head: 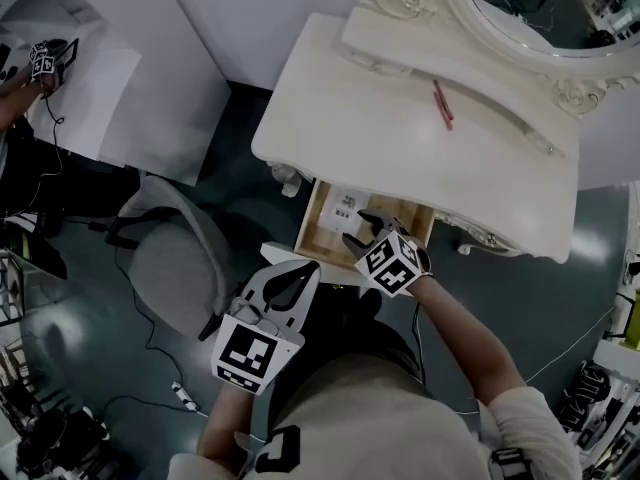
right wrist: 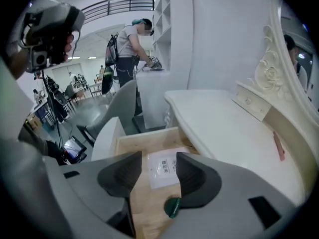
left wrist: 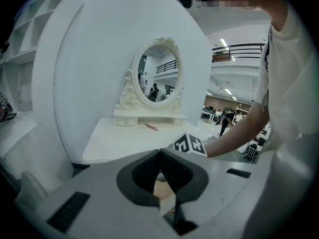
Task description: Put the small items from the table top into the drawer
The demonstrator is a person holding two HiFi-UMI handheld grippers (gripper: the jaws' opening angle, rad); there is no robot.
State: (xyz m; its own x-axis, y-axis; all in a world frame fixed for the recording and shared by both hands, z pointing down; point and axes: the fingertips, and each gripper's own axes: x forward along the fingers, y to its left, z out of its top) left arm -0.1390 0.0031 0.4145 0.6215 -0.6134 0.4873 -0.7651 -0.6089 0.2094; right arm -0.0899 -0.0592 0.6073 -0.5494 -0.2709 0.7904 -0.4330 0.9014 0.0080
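Grey-white left gripper (head: 303, 278) sits near left, jaws pinched together on nothing. Right of it the wooden drawer (head: 312, 230) is pulled out, with a white packet (right wrist: 163, 169) and a small green thing (right wrist: 173, 206) lying inside. Over it hovers the right gripper (right wrist: 157, 168), jaws spread wide, empty. A red stick (head: 442, 104) lies far right on the table top (head: 400, 138).

The right gripper (head: 362, 228) covers part of the drawer (head: 318, 230), the mirror (head: 520, 13) runs off the top edge, a jaw partly hides a green thing (right wrist: 173, 206), and print on the card (right wrist: 163, 169) is unreadably small.
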